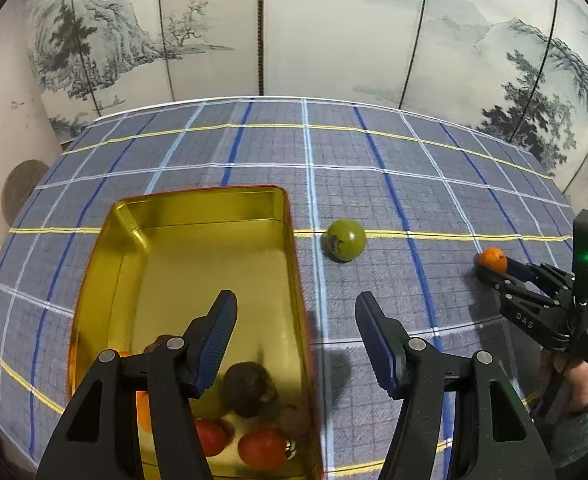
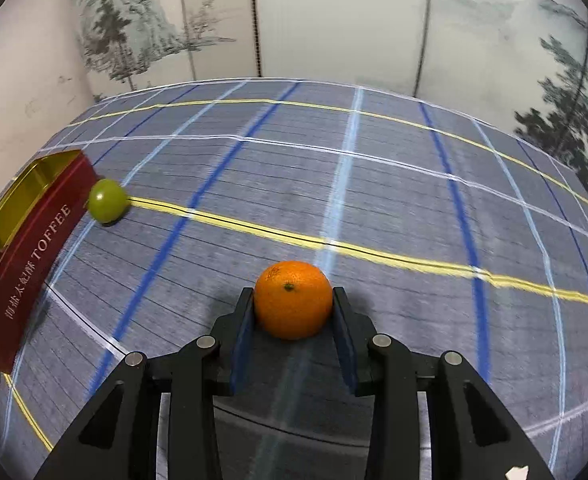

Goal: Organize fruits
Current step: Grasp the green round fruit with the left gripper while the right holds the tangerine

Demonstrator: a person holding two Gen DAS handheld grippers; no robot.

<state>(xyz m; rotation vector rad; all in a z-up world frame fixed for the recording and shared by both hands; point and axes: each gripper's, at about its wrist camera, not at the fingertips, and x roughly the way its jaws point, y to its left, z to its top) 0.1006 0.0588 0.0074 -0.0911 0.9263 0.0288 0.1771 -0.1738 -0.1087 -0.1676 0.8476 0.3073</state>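
My right tongs (image 2: 293, 304): clamped on orange (image 2: 292, 299), well right of tin (image 1: 198, 264). Left tongs (image 1: 295, 320): half-open, empty, over tin's edge. Next: carry orange into tin.

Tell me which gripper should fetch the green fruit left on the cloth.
Left, probably. The left gripper is open and empty above the tin, with the green fruit just ahead beside the tin. The right gripper is shut on the orange.
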